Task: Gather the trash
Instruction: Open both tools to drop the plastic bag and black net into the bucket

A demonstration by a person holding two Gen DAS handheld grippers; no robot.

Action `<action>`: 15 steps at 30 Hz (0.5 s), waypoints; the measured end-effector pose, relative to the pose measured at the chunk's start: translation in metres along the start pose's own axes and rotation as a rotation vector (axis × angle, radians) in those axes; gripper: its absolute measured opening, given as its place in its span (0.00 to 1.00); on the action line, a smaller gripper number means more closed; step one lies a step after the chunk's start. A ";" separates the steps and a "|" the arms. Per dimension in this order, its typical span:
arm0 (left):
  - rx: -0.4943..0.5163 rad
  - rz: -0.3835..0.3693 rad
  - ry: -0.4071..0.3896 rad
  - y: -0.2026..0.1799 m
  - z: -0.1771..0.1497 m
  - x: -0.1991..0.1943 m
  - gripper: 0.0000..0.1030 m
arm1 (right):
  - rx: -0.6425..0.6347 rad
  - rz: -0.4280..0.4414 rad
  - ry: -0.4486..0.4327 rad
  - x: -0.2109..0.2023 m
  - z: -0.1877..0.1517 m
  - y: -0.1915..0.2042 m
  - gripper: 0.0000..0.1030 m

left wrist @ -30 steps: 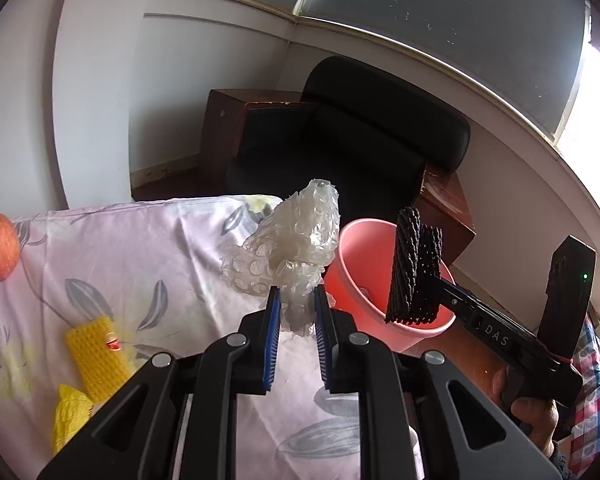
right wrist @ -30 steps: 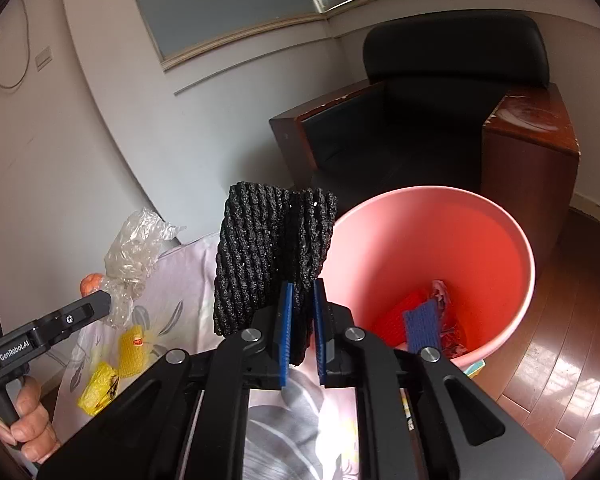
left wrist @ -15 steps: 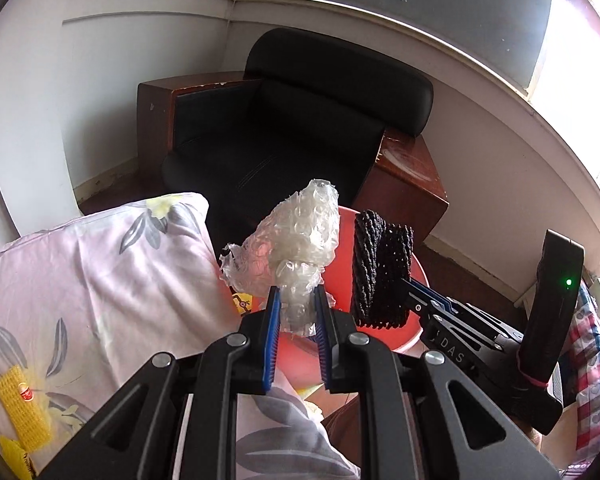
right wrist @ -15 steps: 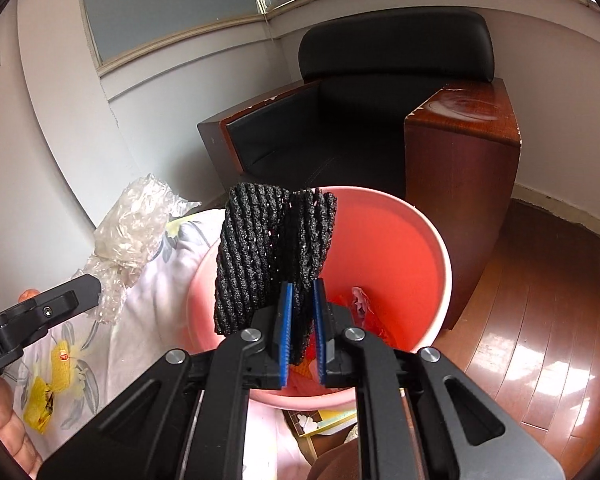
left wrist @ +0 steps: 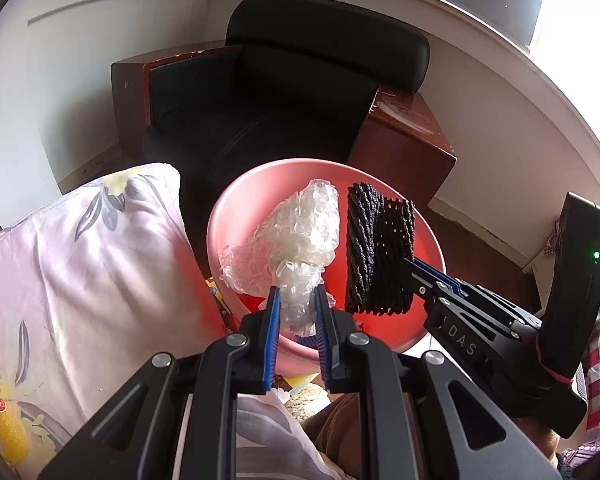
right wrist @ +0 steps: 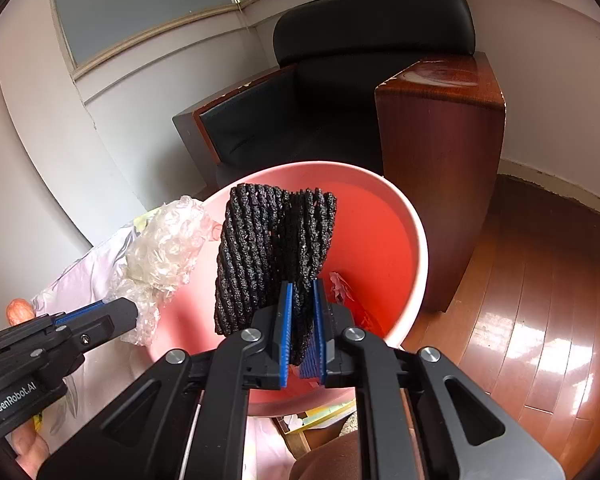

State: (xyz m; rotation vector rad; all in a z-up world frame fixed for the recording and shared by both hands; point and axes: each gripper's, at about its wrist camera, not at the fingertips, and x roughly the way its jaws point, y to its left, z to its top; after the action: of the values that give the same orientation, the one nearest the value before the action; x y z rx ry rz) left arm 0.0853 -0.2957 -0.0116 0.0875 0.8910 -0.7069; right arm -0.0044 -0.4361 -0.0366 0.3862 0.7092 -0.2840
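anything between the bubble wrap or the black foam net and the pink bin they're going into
Nothing visible. The left gripper holds the bubble wrap and the right gripper holds the black foam net over the pink bin's open mouth; only some trash lies at its bottom.

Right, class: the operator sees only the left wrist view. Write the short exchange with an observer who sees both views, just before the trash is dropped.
Operator: How does the right gripper hold the black foam net?
Observer: Both blue pads clamp its lower edge.
Operator: Is anything in the pink bin yet?
Observer: Yes, a crumpled wrapper lies inside, just right of the net.
Operator: Is my bubble wrap centred over it?
Observer: Seemingly not; from the right wrist it hangs at the bin's left rim.
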 end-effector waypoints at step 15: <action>-0.027 0.012 0.012 0.006 -0.004 0.008 0.33 | 0.052 0.018 0.045 0.010 0.001 -0.006 0.11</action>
State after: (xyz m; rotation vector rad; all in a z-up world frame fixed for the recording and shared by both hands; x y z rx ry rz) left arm 0.0898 -0.2937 -0.0215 0.0734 0.9108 -0.6842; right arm 0.0011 -0.4433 -0.0439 0.4494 0.7437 -0.2780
